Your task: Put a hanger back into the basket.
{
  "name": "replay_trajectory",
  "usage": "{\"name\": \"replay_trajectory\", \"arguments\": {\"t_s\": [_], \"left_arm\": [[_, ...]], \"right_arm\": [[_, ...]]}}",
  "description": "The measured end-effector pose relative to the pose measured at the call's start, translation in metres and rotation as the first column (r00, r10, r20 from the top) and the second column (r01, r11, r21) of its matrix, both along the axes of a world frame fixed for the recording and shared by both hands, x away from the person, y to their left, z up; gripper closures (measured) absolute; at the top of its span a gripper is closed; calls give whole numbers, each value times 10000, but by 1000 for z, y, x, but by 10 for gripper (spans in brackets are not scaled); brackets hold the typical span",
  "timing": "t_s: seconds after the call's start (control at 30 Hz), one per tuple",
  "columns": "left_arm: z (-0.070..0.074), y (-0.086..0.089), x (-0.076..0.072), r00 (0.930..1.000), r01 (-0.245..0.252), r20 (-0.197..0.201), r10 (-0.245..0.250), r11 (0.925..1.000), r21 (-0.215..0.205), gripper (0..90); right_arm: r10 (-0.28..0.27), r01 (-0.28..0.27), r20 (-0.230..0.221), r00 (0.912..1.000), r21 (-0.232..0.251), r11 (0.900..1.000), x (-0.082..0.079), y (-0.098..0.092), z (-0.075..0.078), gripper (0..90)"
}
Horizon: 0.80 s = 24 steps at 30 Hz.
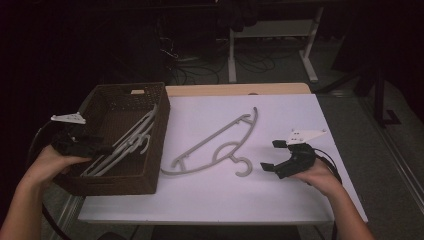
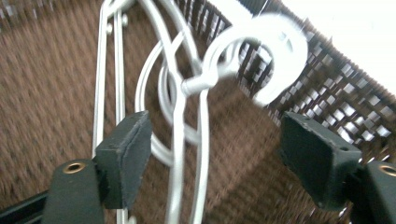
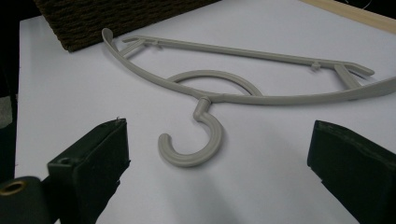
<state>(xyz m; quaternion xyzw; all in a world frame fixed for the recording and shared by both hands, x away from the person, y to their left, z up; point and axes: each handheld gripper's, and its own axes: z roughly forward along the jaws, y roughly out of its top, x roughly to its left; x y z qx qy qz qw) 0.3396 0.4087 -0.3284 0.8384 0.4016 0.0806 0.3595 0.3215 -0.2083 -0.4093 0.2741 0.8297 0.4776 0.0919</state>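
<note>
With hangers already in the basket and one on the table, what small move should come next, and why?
Probably ease the right gripper forward to the hook of the grey plastic hanger and close: its fingers stand open just short of it, nothing between.

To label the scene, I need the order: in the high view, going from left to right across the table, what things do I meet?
Left gripper → basket with hangers inside → grey hanger on the table → right gripper.
</note>
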Motion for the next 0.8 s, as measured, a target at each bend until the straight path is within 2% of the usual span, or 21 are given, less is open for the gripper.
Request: {"name": "replay_trajectory", "arguments": {"t_s": [0.1, 0.23, 0.33, 0.47, 0.53, 0.7, 0.73, 0.8], "left_arm": [[12, -10, -4, 9985, 211, 514, -191, 9991, -376, 204], [27, -32, -9, 9915, 701, 1152, -597, 9936, -885, 180], [35, -56, -11, 9837, 1003, 1599, -825, 9892, -1068, 172], [43, -93, -12, 9702, 1519, 2104, -1206, 9785, -1396, 162], [45, -111, -12, 9635, 1732, 2311, -1352, 9729, -1529, 160], [44, -153, -11, 9506, 2305, 2496, -1847, 9583, -1687, 157], [42, -164, -11, 9472, 2460, 2503, -2002, 9547, -1672, 157], [39, -179, -10, 9419, 2609, 2573, -2160, 9528, -1554, 157]], "right_arm": [[-3, 3, 32, 10000, 33, 10000, 0, 0, 1, 47], [-18, 17, 55, 10000, 30, 10000, -1, -1, 2, 48], [-21, 21, 21, 10000, 35, 10000, -1, 0, 2, 47], [59, -59, -8, 10000, -8, 10000, -1, 3, 2, 49], [77, -77, -104, 9999, -21, 10000, 0, 4, 2, 52], [113, -114, -168, 9998, -37, 9999, 3, 9, 2, 54], [127, -128, -147, 9998, -84, 9999, 3, 9, 2, 54], [131, -132, -140, 9998, -52, 9999, 4, 10, 1, 55]]}}
